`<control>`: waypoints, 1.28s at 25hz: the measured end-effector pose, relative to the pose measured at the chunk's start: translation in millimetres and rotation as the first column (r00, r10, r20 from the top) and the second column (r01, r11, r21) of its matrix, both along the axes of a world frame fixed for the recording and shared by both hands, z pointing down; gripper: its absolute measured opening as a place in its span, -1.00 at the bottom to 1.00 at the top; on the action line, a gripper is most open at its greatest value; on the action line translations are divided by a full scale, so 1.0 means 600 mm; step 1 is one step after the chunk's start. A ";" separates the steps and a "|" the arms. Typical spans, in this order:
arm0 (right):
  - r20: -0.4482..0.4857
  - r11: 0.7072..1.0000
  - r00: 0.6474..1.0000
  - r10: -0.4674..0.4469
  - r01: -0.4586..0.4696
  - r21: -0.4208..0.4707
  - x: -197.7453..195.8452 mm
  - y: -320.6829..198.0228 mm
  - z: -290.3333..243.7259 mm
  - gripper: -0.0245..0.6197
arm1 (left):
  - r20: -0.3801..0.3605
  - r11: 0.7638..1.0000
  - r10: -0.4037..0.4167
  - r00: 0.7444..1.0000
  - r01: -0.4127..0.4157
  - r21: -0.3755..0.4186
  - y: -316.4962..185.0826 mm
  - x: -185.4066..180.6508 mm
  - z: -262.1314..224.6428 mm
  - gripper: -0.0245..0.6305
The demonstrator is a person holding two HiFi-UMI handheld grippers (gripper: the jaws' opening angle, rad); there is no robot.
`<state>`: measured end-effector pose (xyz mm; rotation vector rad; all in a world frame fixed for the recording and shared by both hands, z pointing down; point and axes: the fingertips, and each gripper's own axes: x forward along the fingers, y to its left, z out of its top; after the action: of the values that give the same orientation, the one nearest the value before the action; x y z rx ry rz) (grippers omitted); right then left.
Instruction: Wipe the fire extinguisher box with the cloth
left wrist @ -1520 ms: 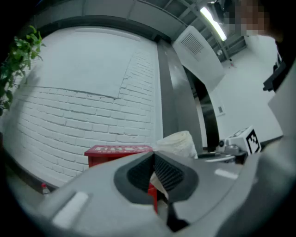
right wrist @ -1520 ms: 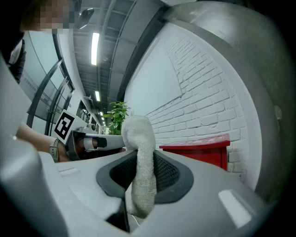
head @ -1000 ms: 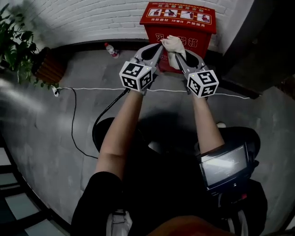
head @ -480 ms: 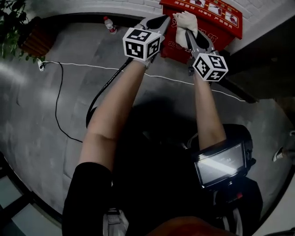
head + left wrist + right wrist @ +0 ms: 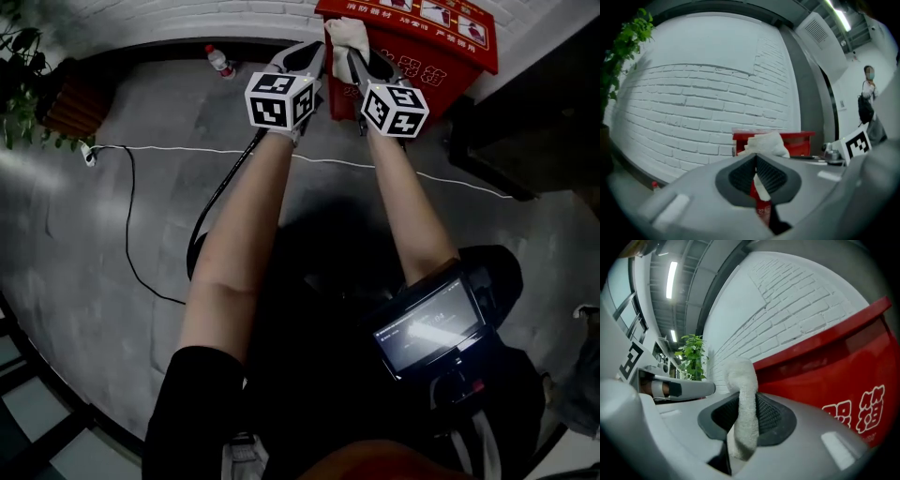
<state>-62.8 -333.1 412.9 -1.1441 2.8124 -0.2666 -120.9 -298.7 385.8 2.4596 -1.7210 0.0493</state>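
Note:
The red fire extinguisher box [image 5: 427, 52] stands against the white brick wall at the top of the head view. A white cloth [image 5: 345, 33] is bunched against the box's upper left part. My left gripper [image 5: 319, 49] and right gripper [image 5: 351, 54] meet at it side by side. In the left gripper view the jaws [image 5: 756, 159] are shut with a strip of cloth [image 5: 766, 143] pinched between them, the box [image 5: 801, 138] behind. In the right gripper view the gripper [image 5: 745, 401] is shut on the cloth [image 5: 743, 394], the red box wall [image 5: 834, 380] close on the right.
A water bottle [image 5: 218, 62] stands on the floor by the wall, left of the box. A white cable [image 5: 187, 150] and a black cable [image 5: 141, 253] cross the grey floor. A potted plant [image 5: 23, 84] is at far left. A screen device [image 5: 427, 328] hangs at my waist. A person [image 5: 869, 98] stands far off.
Both grippers have carried the cloth from the box's front face up and leftward to its upper left part. The right gripper has closed in beside the left one.

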 end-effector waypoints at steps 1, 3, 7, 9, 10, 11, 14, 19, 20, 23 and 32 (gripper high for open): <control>-0.001 1.000 1.000 0.013 -0.013 0.003 -0.001 -0.010 0.001 -0.64 | 0.004 1.000 -0.007 1.000 0.007 -0.004 -0.004 0.000 0.004 -0.93; 0.006 0.999 0.999 0.049 -0.049 0.001 0.003 -0.019 -0.003 -0.64 | -0.001 1.000 -0.011 1.000 0.011 -0.005 -0.005 0.000 0.002 -0.93; 0.005 0.992 0.992 0.123 -0.123 0.003 0.019 -0.023 -0.006 -0.64 | -0.012 1.000 0.010 1.000 -0.010 0.005 -0.003 0.008 -0.004 -0.93; 0.000 0.987 0.988 0.158 -0.158 0.005 0.033 -0.027 -0.004 -0.64 | -0.019 1.000 0.022 1.000 -0.022 0.010 -0.007 0.018 -0.005 -0.93; -0.003 0.985 0.985 0.172 -0.172 0.004 0.041 -0.029 -0.002 -0.64 | -0.020 0.999 0.031 0.999 -0.031 0.014 -0.010 0.024 -0.005 -0.93; -0.007 0.983 0.983 0.185 -0.185 0.004 0.048 -0.031 -0.001 -0.64 | -0.021 0.999 0.042 0.999 -0.041 0.019 -0.013 0.033 -0.005 -0.93; -0.019 0.977 0.977 0.212 -0.211 0.019 0.071 -0.032 -0.002 -0.64 | -0.025 0.996 0.083 0.996 -0.082 0.031 -0.020 0.066 -0.003 -0.93; -0.012 0.961 0.962 0.273 -0.272 0.054 0.130 -0.033 -0.006 -0.63 | -0.007 0.982 0.184 0.983 -0.183 0.043 -0.024 0.135 0.013 -0.93; -0.014 0.956 0.957 0.289 -0.287 0.064 0.144 -0.033 -0.007 -0.62 | 0.000 0.978 0.206 0.979 -0.206 0.044 -0.022 0.146 0.018 -0.93; -0.013 0.939 0.942 0.336 -0.333 0.088 0.186 -0.033 -0.010 -0.62 | 0.004 0.970 0.241 0.971 -0.241 0.040 -0.026 0.157 0.033 -0.93; 0.003 0.875 0.877 0.480 -0.479 0.077 0.319 -0.024 -0.001 -0.62 | -0.023 0.949 0.309 0.951 -0.307 0.067 -0.056 0.187 0.036 -0.93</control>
<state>128.4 -347.7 412.4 -1.7717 2.4116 -0.1059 -8.7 -332.2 407.3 2.7360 -1.3281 -0.0141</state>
